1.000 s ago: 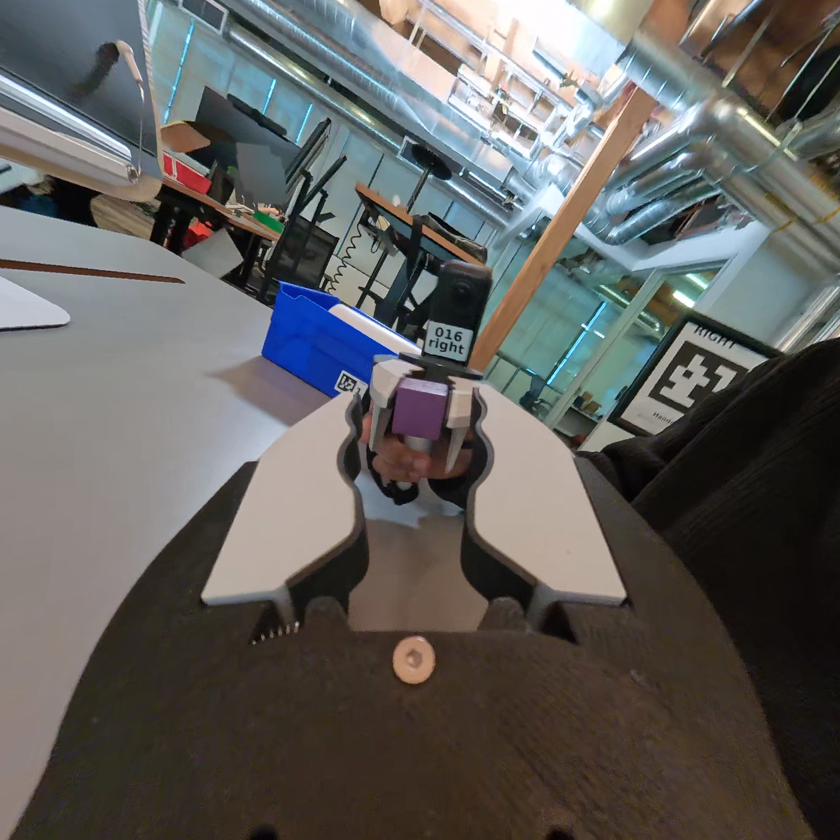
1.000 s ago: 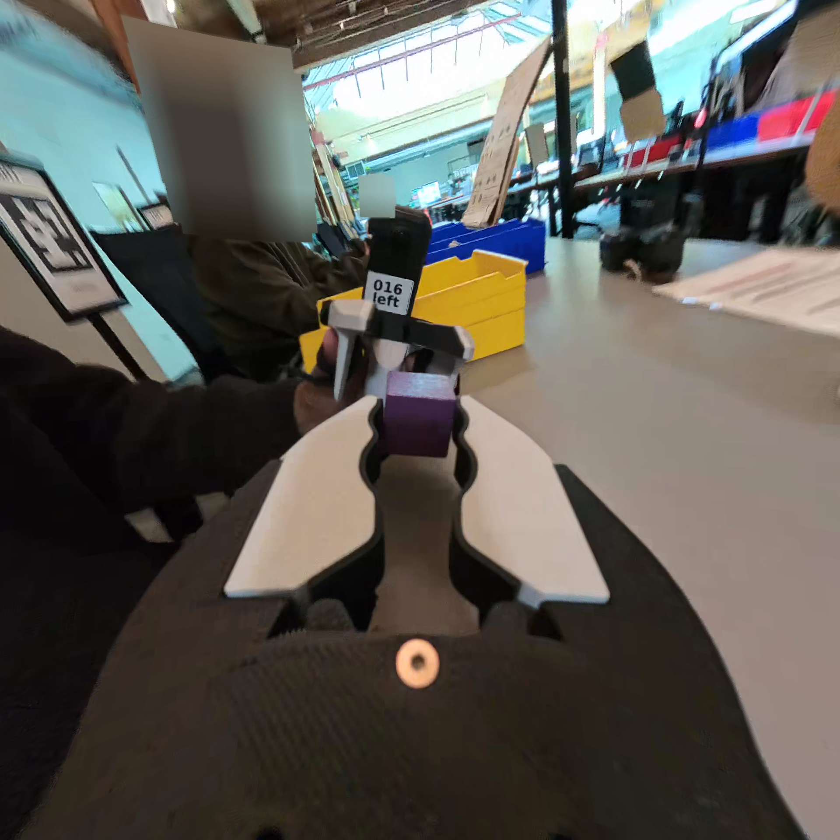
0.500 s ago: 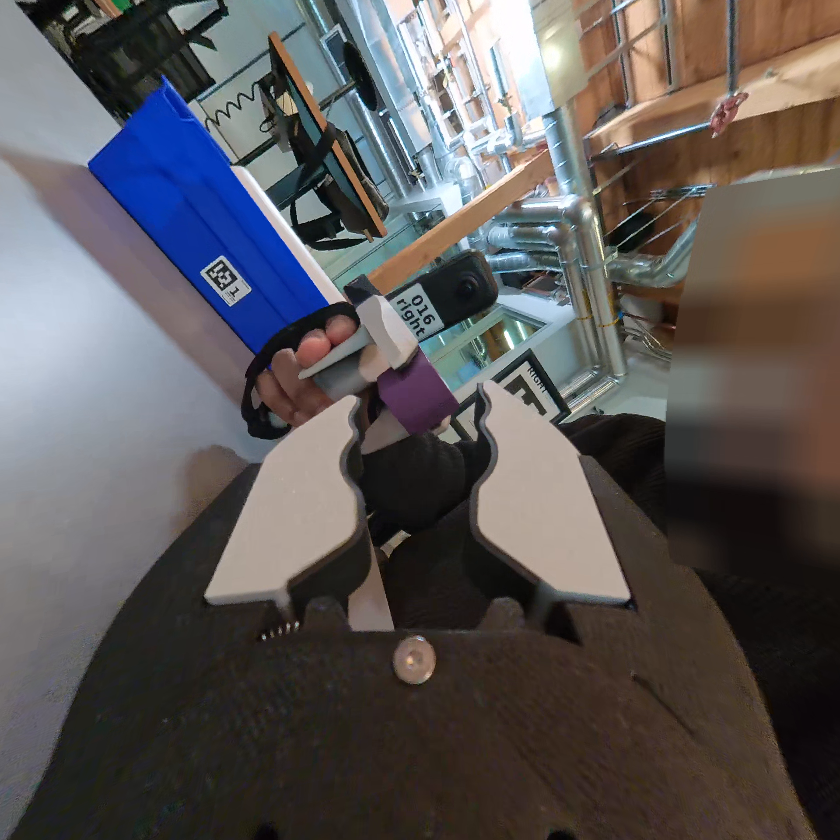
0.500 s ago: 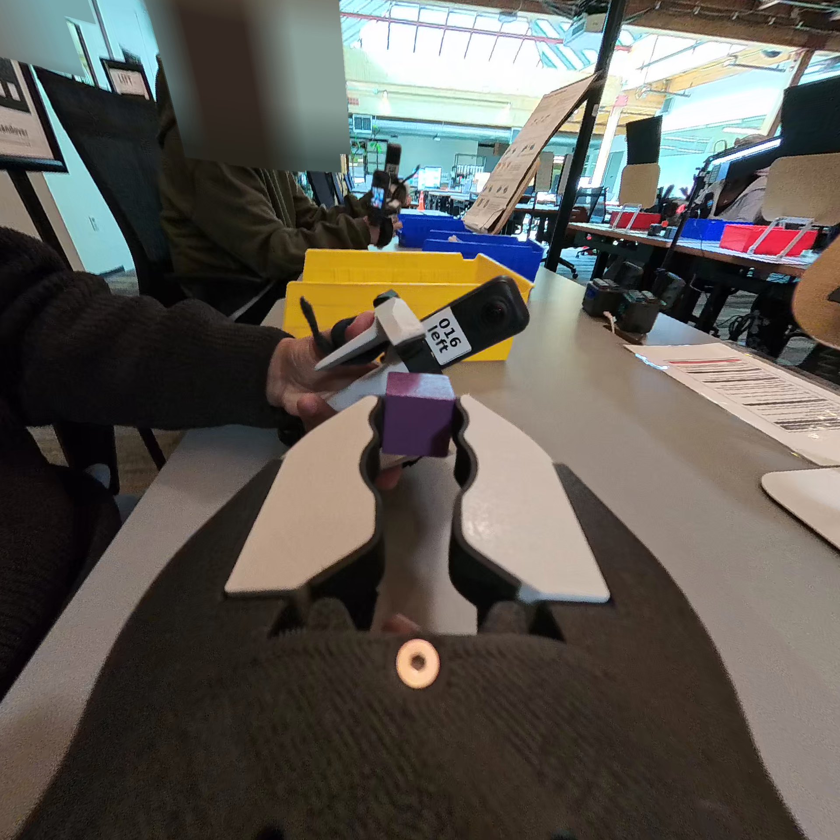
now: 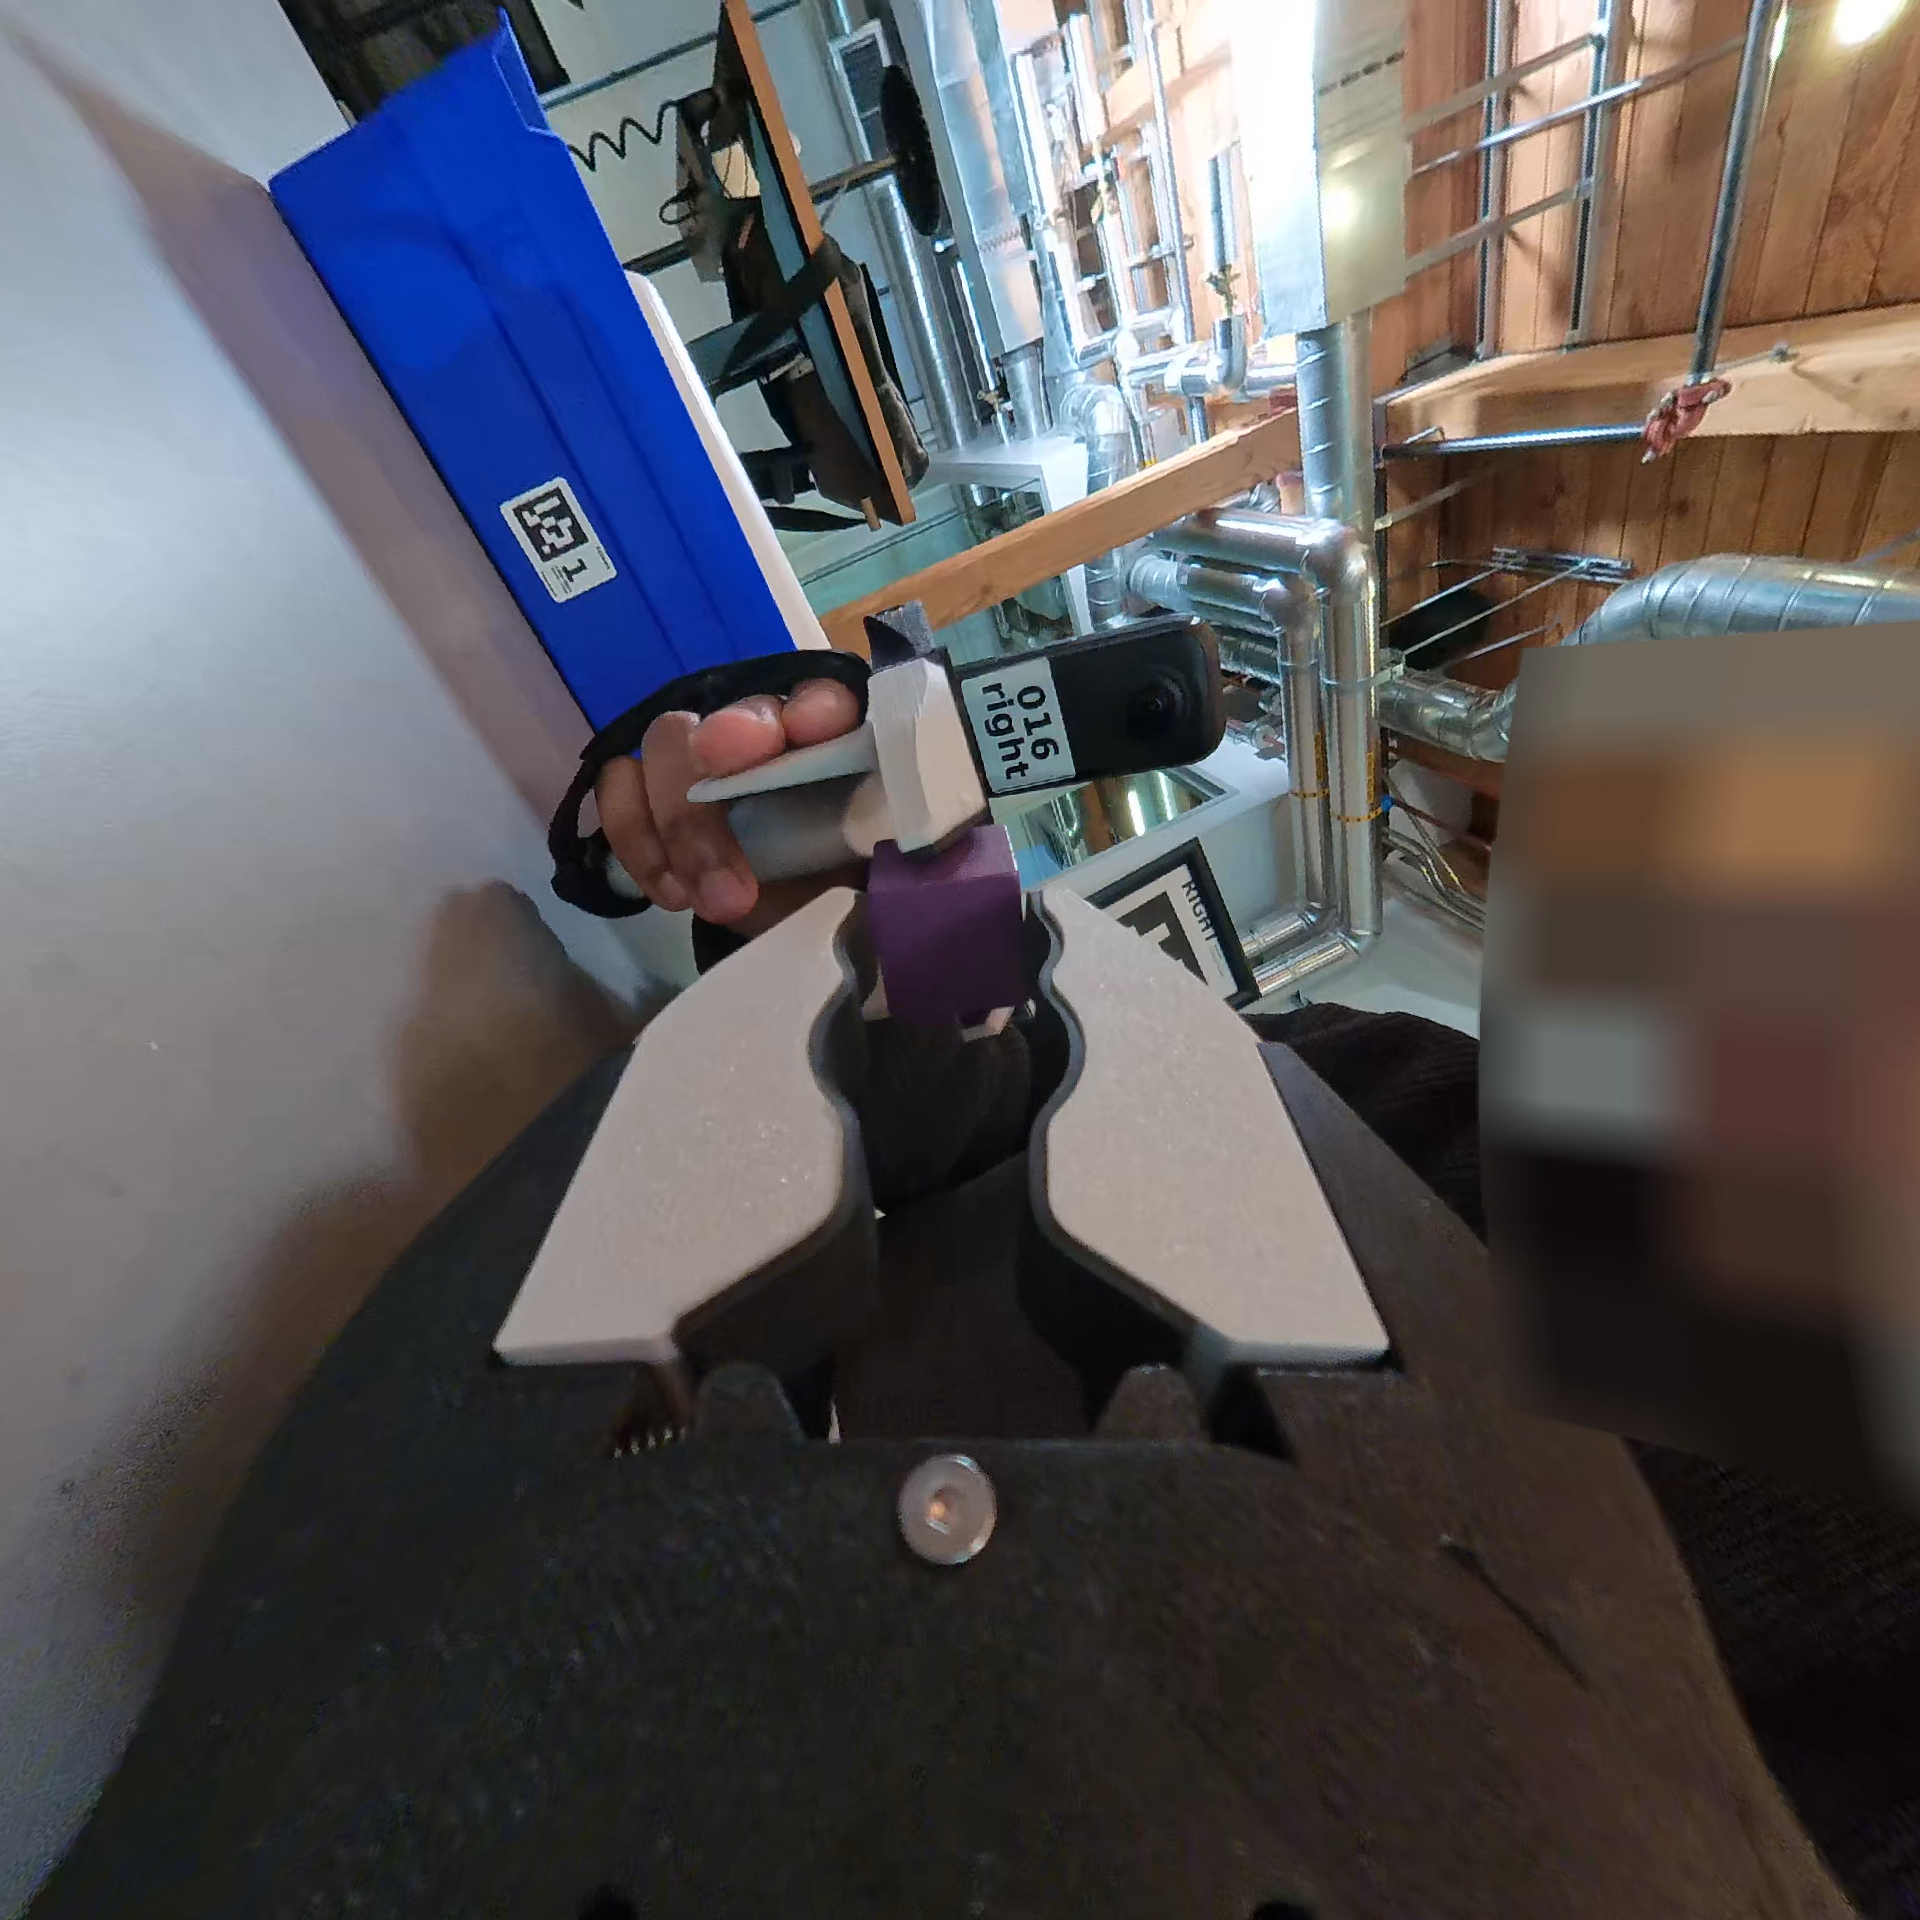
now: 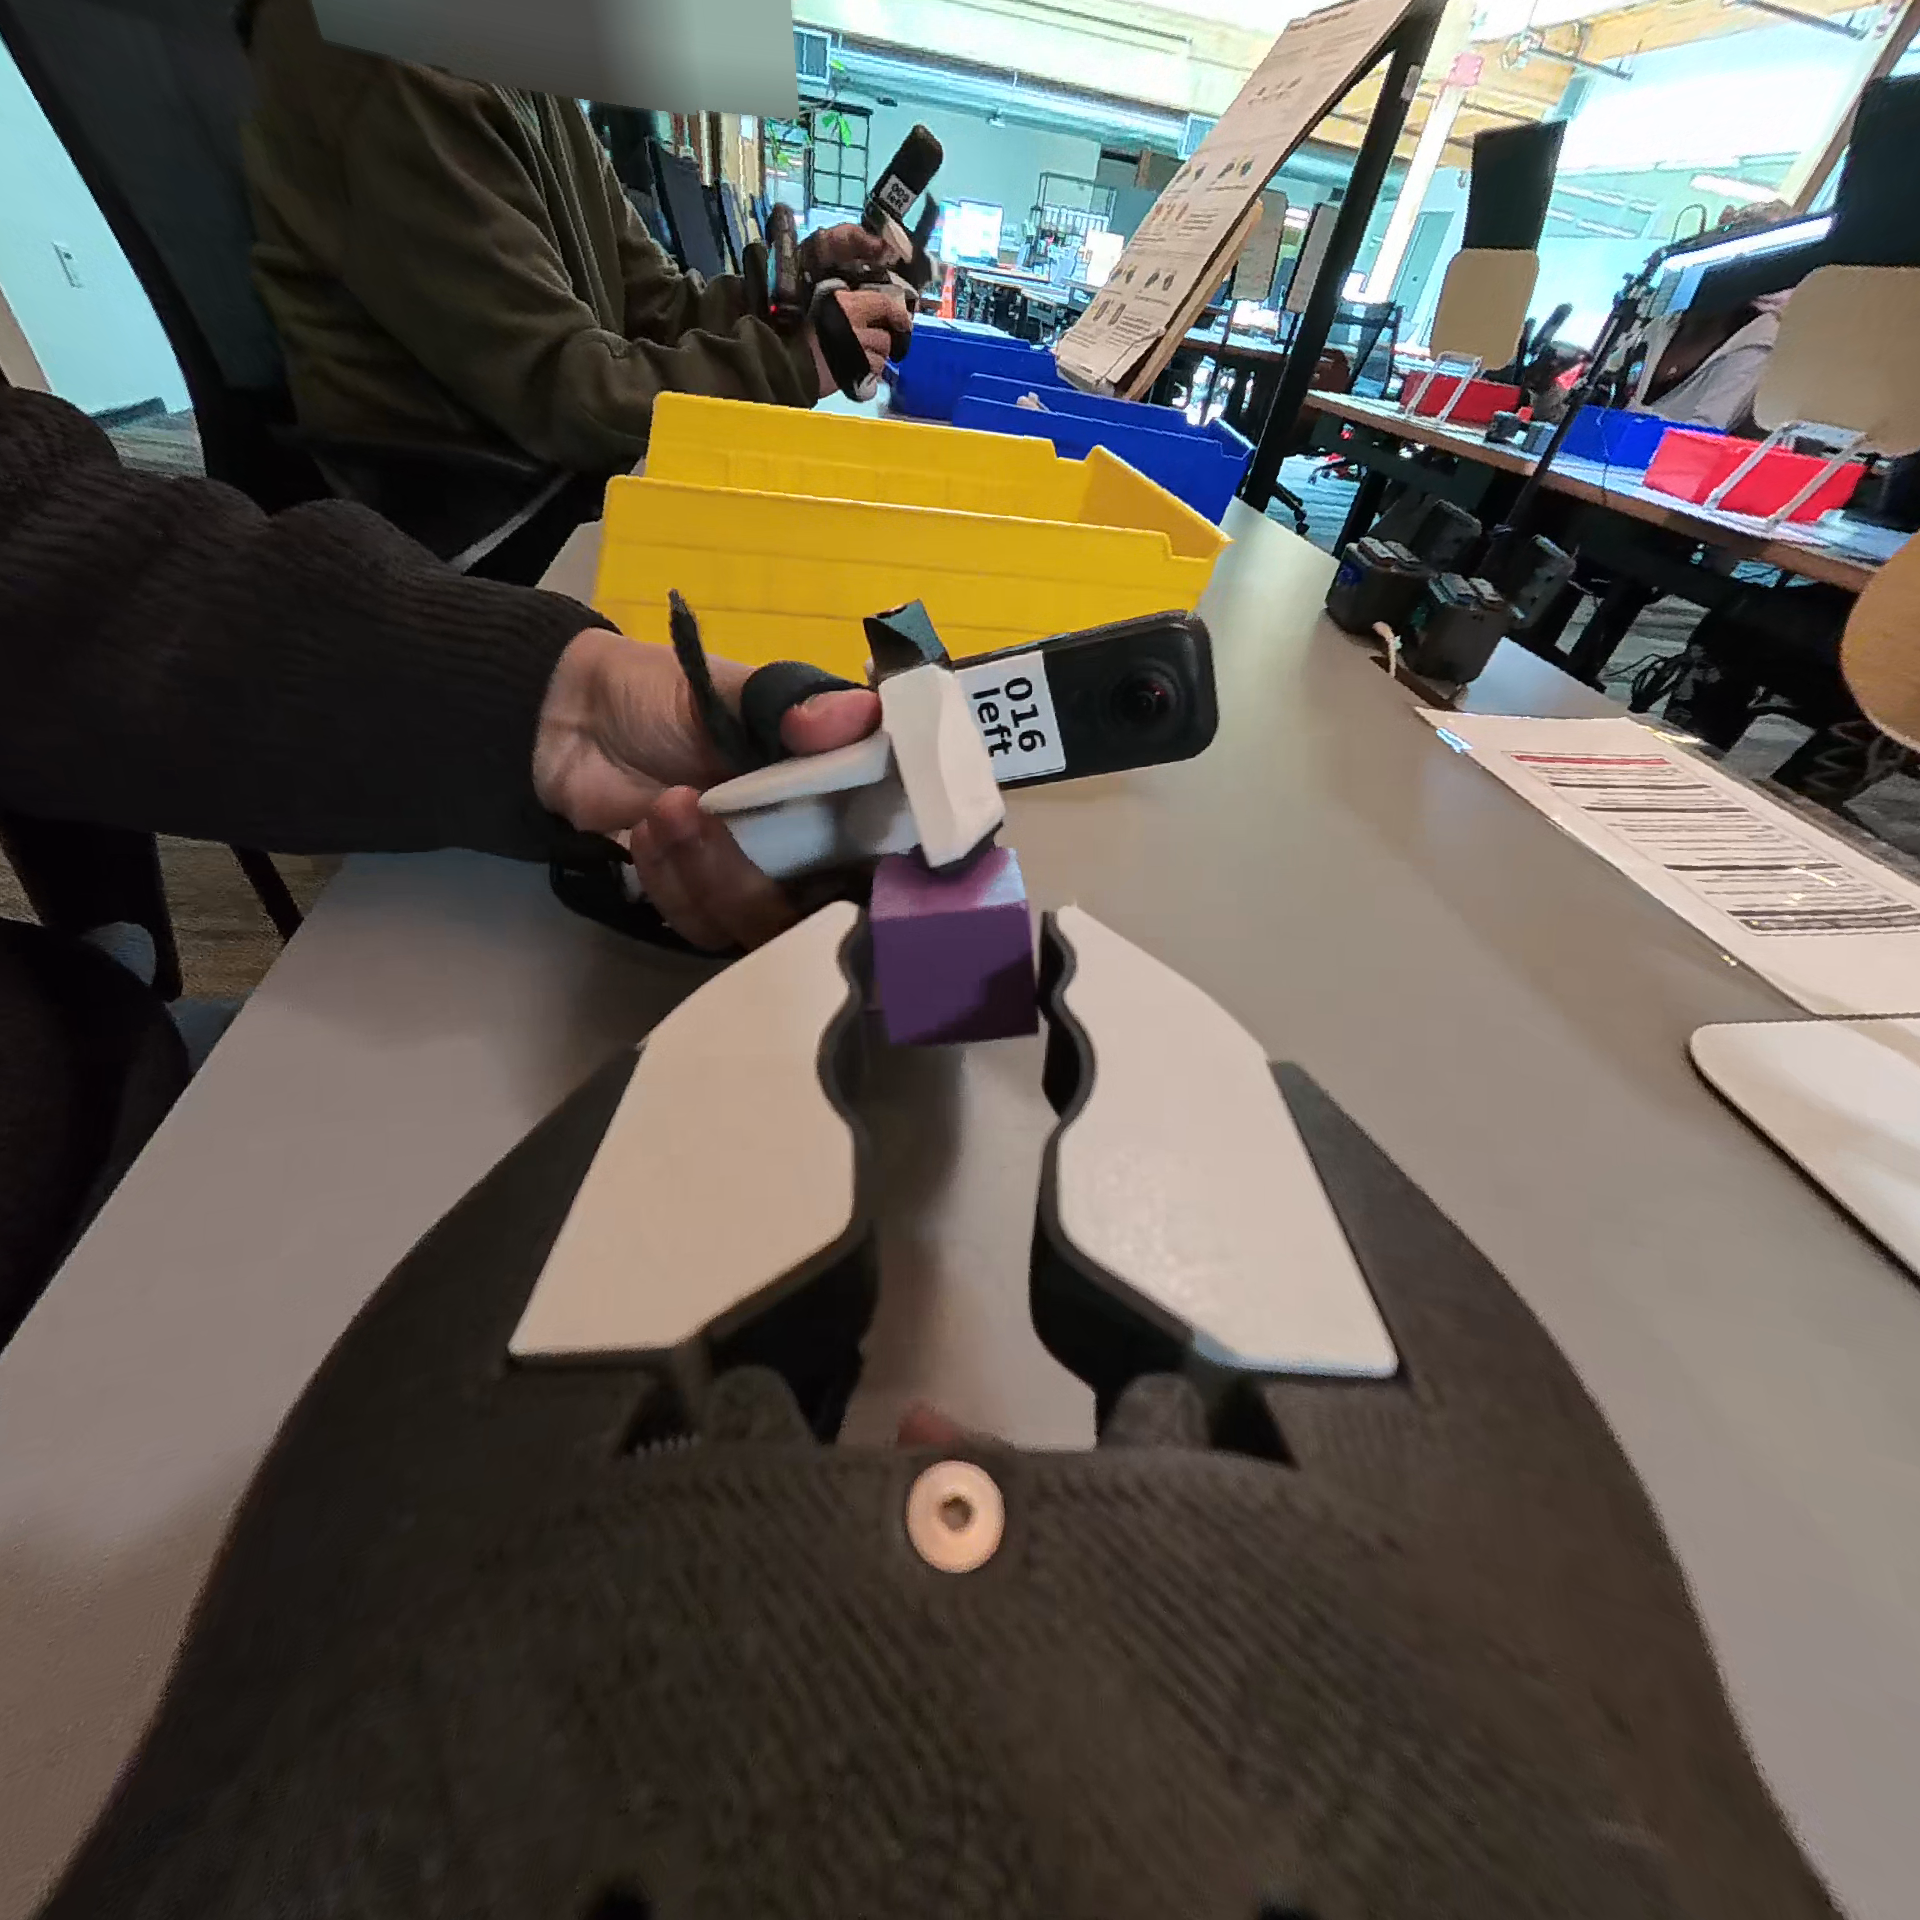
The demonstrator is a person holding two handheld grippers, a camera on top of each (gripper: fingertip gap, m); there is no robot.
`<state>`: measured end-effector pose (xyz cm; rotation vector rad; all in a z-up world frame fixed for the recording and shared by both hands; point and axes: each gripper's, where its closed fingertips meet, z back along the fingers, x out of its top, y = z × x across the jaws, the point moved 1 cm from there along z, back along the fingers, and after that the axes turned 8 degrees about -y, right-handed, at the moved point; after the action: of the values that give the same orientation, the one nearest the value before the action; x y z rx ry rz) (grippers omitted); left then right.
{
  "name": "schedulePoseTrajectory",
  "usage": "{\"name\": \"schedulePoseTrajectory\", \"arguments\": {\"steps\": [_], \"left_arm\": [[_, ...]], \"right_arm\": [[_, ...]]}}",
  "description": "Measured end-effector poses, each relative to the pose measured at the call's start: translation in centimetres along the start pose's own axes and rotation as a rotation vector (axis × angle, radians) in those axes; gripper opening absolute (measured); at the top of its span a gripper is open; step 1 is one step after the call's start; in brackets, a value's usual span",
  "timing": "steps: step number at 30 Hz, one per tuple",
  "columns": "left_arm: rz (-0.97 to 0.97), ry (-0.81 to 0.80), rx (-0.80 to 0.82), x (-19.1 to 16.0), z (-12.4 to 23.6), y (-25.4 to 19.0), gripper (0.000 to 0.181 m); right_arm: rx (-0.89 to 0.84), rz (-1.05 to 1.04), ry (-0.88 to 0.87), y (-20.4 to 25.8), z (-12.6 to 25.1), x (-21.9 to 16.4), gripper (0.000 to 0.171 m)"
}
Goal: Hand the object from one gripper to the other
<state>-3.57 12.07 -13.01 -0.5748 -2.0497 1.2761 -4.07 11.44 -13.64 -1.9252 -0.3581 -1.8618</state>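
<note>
Cube of purple wood [image 5: 945,951] sits between the tips of both your claws, held above the grey table [image 6: 1351,914]. Your left claw [image 5: 948,966] and right claw [image 6: 951,971] each clamp it, turned crosswise to one another. A yellow plastic bin [image 6: 894,551] stands beyond your right claw.

A white printed label [image 5: 1016,743] sits on the far black camera [image 5: 1132,707] in the left wrist view, and another label [image 6: 1013,717] on the one in the right wrist view. A code sticker [image 5: 558,540] marks the blue bin [image 5: 468,312]. A framed sign [image 5: 1174,925], a printed sheet [image 6: 1704,831] and a poster board [image 6: 1195,239] carry text.
</note>
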Motion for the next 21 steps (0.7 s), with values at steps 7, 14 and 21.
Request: {"name": "schedulePoseTrajectory", "arguments": {"steps": [7,14,21], "left_arm": [[-0.093,-0.107,0.060,1.8,0.9,0.3,0.030],[-0.451,-0.222,0.137,3.9,1.8,-1.1,0.028],[-0.776,-0.181,0.141,3.3,1.0,-2.7,0.028]], "right_arm": [[-0.100,-0.078,-0.007,-1.6,0.0,-0.1,0.070],[-0.115,-0.404,-0.072,-2.5,0.4,0.5,0.061],[-0.145,-0.238,-0.195,-2.9,1.4,2.9,0.052]]}}
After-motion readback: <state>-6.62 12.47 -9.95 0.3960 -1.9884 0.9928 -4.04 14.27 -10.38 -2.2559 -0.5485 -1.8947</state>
